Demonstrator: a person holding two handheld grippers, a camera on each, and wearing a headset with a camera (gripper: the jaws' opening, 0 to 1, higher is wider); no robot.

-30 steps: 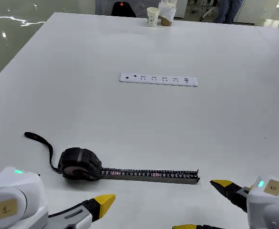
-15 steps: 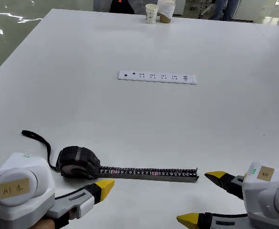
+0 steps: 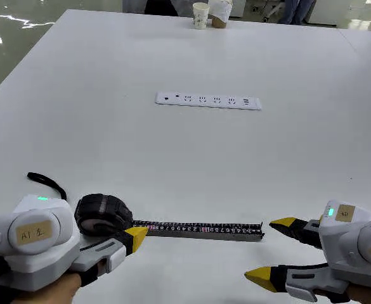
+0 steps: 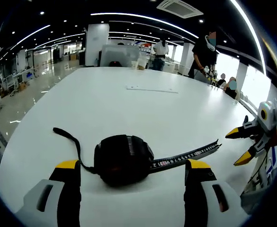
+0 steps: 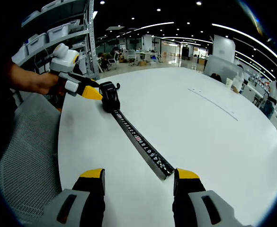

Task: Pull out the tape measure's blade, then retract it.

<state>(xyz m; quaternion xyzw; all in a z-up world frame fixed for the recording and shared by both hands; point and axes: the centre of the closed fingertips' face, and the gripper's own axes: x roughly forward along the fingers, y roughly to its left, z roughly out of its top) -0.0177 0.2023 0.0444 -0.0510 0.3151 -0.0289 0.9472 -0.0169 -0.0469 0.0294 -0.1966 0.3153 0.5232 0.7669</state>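
Carrying everything, table (image 3: 299,145): white and flat under the case; best to keep the whole job down on it. No change.
Left gripper (image 4: 132,165): just this side of the case, spread wide, holding nothing. Straddles the case in its own view; one yellow tip just beside the blade's root in the head view. Best to square up, close firmly on the case and pin it before touching any lock. Nearer the case than a second ago.
Right gripper (image 3: 269,249): right of the case, just past the blade's far end, spread wide, empty. Best to pinch that end lightly and walk it back toward the case, slowing the snap. Further into the head view than a second ago, both jaws showing now.
Blade (image 3: 198,229): drawn out of the case to the right, flat on the table, markings up. Pull-out judged done, retraction next. Same length out as before.
Power strip (image 3: 208,101): well beyond the case. Not needed. Same place against the case.
Case (image 3: 104,215): black, rounded, apparently standing on its base on the table's near side. Likely to skid if gripped off-centre. Not moved.
Cups (image 3: 201,15): far beyond the case, at the far edge. Irrelevant.
Strap (image 3: 45,183): trailing left of the case. Best kept out of the jaws. Partly covered by the left gripper now.
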